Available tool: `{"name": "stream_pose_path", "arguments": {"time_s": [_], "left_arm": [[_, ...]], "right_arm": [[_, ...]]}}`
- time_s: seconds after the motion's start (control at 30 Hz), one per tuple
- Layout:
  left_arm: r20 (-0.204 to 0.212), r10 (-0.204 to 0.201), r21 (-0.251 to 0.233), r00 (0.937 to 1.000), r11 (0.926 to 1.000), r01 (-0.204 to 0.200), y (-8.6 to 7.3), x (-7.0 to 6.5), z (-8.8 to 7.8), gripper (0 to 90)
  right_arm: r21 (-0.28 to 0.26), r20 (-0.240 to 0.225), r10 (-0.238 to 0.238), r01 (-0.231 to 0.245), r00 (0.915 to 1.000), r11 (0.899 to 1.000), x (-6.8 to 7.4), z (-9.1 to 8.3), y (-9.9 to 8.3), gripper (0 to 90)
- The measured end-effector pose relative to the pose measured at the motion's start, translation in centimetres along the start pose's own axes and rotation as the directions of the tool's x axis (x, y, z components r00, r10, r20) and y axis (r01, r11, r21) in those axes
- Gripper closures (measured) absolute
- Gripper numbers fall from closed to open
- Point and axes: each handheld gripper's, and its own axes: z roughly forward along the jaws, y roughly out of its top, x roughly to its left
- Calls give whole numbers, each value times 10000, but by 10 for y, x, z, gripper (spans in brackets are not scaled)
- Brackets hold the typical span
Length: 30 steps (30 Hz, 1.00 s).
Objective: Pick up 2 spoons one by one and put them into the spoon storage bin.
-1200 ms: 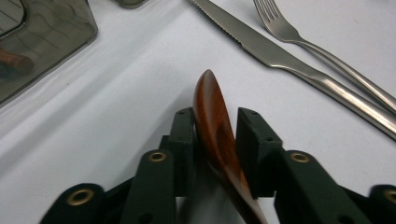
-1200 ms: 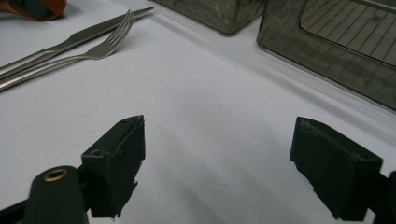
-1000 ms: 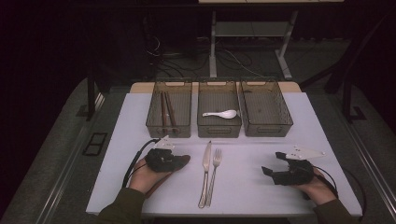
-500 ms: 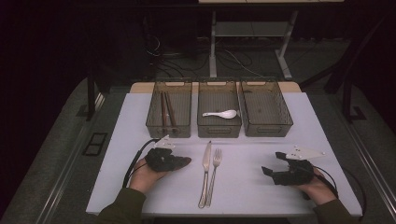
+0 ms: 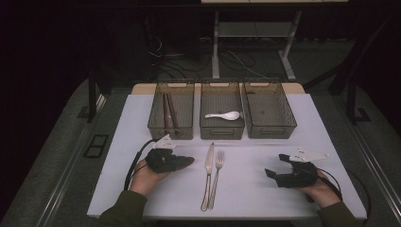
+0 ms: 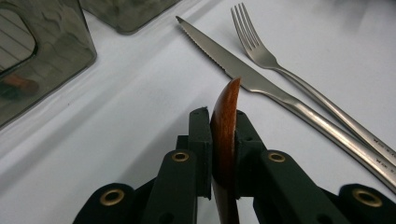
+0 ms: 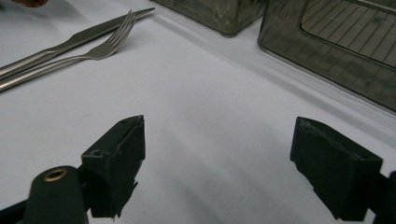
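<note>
Left gripper [image 6: 223, 140] pinches the wooden spoon [image 6: 226, 121] edge-on, so it might twist loose; right gripper [image 7: 233, 163] gapes empty

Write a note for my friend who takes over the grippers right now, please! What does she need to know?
Left gripper: shut on a wooden spoon, edge-on between the jaws, just above the table, left of the knife.
Right gripper: open, holding nothing, resting at the table's right side.
Knife and fork lie side by side in the middle, near the front edge.
Left bin: two brown sticks, likely chopsticks. Middle bin: white spoon. Right bin: looks empty.
Done, probably: those pieces sorted.
Left, probably: bin the wooden spoon, then knife and fork.
</note>
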Motion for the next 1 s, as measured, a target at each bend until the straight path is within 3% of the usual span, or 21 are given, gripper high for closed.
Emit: {"name": "stream_pose_path", "arguments": {"time_s": [0.57,1.0], "left_arm": [[97,-55,-917,9999,9958,63,23,-1,0,808],[164,-24,-1177,9999,9930,44,39,0,5,808]], "right_arm": [[40,30,0,0,10000,10000,1,1,0,183],[-33,-43,100,-100,9999,9999,2,0,1,170]]}}
